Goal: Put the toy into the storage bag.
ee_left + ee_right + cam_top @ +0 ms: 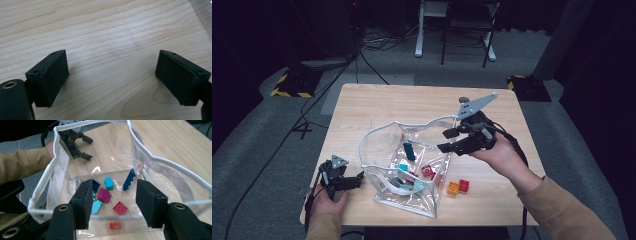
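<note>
A clear plastic bag with a white rim point(382, 136) stands open on the wooden table point(377, 100). Inside it lie several toy bricks, among them a dark blue brick point(409, 151) point(129, 180), a cyan one point(108, 183), a magenta one point(104, 195) and a red one point(120, 208). My right gripper point(444, 141) point(113, 192) hovers at the bag's right rim, pointing into its mouth, jaws apart with nothing between them. Left of the bag, my left gripper point(358, 180) point(112, 67) rests low over bare wood, jaws wide and empty.
An orange brick point(453, 188) and a red brick point(464, 185) lie on the table just right of the bag, below my right hand. The far half of the table is bare wood. Cables and chair legs are on the floor beyond.
</note>
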`<state>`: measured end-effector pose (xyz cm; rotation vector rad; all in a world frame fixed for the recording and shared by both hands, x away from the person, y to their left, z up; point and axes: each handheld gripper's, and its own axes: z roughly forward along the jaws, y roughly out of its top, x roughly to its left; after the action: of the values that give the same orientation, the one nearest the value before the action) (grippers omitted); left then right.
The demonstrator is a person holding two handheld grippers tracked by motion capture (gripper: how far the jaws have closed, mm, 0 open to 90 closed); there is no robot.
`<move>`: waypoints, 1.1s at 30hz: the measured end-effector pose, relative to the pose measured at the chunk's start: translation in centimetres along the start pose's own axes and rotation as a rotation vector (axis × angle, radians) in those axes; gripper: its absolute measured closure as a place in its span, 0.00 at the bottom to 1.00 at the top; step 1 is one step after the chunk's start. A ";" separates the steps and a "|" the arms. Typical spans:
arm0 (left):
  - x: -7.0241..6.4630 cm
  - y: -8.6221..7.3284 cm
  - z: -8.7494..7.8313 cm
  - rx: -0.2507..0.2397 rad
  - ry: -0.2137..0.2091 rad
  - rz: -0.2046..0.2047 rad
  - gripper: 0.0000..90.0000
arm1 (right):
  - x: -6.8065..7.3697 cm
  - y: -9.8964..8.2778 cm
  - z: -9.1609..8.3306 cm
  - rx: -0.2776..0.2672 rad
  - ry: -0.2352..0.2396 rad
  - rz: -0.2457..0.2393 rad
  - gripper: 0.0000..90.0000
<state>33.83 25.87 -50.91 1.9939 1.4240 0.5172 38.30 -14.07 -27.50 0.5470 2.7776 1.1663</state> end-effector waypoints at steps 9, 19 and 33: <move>0.0 0.0 0.0 0.000 0.000 0.000 0.13 | -0.3 -3.6 -2.9 -0.067 -0.041 0.024 0.50; 0.0 0.0 0.0 -0.001 0.002 0.002 0.13 | -1.1 -7.1 -4.6 -0.090 -0.110 0.068 0.47; 0.0 0.0 0.0 -0.001 0.000 0.000 0.13 | -1.4 -12.4 -2.6 -0.115 -0.174 0.157 0.47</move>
<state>33.83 25.87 -50.92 1.9930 1.4235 0.5184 35.45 -24.34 -34.46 0.8244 2.5432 1.2338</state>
